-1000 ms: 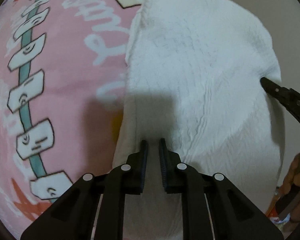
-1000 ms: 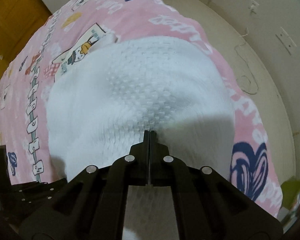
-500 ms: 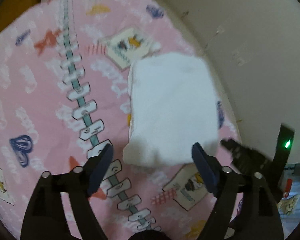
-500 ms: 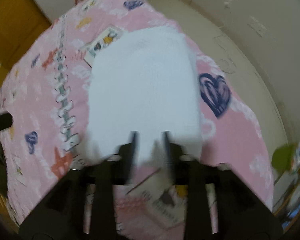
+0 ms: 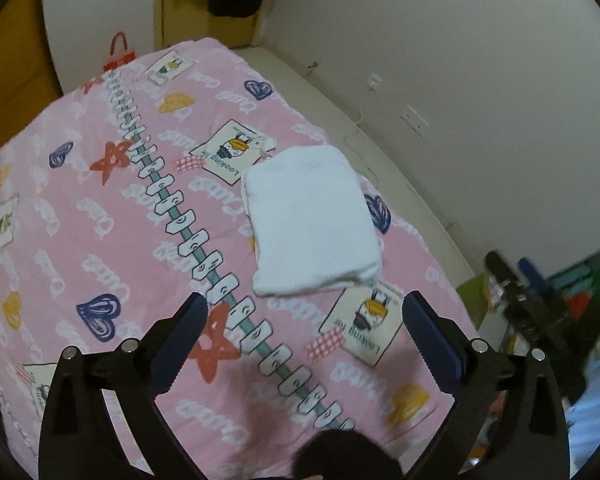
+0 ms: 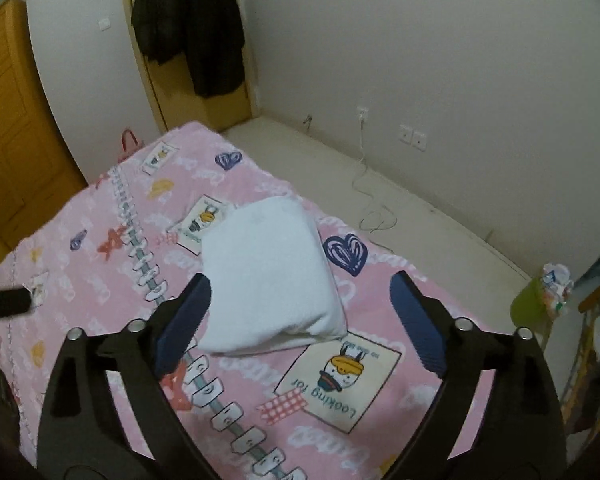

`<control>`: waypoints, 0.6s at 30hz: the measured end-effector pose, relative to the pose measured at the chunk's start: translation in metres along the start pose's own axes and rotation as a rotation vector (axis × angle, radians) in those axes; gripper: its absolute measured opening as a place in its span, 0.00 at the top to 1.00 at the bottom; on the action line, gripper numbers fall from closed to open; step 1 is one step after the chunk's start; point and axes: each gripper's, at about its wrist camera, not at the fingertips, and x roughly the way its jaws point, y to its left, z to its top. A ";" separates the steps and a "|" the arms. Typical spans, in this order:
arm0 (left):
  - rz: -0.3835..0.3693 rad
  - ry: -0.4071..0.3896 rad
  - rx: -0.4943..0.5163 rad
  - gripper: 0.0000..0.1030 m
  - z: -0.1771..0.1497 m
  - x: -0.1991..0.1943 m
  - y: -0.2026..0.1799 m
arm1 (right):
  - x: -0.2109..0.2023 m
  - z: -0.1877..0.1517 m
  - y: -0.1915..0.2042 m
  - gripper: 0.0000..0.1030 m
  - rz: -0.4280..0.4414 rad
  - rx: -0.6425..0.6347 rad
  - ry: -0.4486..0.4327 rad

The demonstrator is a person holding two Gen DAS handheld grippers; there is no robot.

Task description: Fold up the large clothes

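A white garment (image 5: 312, 220) lies folded into a thick rectangle on the pink patterned bedspread (image 5: 80, 220), near the bed's right edge. It also shows in the right wrist view (image 6: 268, 276). My left gripper (image 5: 305, 334) is open and empty, raised well above the bed on the near side of the garment. My right gripper (image 6: 300, 318) is open and empty too, raised above the garment's near edge. The right gripper's body shows blurred at the right edge of the left wrist view (image 5: 540, 312).
A white wall (image 6: 420, 60) with sockets and a loose cable (image 6: 372, 208) runs along the floor right of the bed. A dark coat (image 6: 192, 20) hangs at the back. A wooden door (image 6: 8, 120) stands left. A green bin (image 6: 540, 304) sits at the right.
Both grippers let go of the white garment, opened wide and pulled back and up. The garment now lies folded on the bedspread, seen from farther away.
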 end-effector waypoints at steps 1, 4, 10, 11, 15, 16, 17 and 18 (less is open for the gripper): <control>0.006 0.005 0.018 0.08 -0.008 -0.005 -0.003 | -0.010 -0.002 0.001 0.12 -0.014 -0.001 0.001; 0.021 -0.009 0.064 0.08 -0.029 -0.023 -0.011 | -0.052 -0.010 0.003 0.10 -0.033 -0.004 -0.054; 0.034 -0.112 0.076 0.08 -0.058 -0.066 -0.027 | -0.115 -0.014 0.013 0.06 -0.034 -0.090 -0.160; 0.035 -0.117 0.071 0.08 -0.060 -0.069 -0.028 | -0.121 -0.013 0.012 0.06 -0.004 -0.080 -0.162; 0.067 -0.103 0.005 0.08 -0.074 -0.074 -0.036 | -0.139 -0.016 0.000 0.06 0.128 -0.035 -0.166; 0.084 -0.107 -0.014 0.08 -0.078 -0.076 -0.040 | -0.142 -0.017 -0.005 0.06 0.171 -0.028 -0.160; 0.112 -0.103 -0.032 0.08 -0.082 -0.078 -0.044 | -0.145 -0.018 -0.009 0.06 0.201 -0.032 -0.149; 0.140 -0.107 -0.048 0.08 -0.085 -0.081 -0.048 | -0.148 -0.018 -0.014 0.06 0.214 -0.038 -0.135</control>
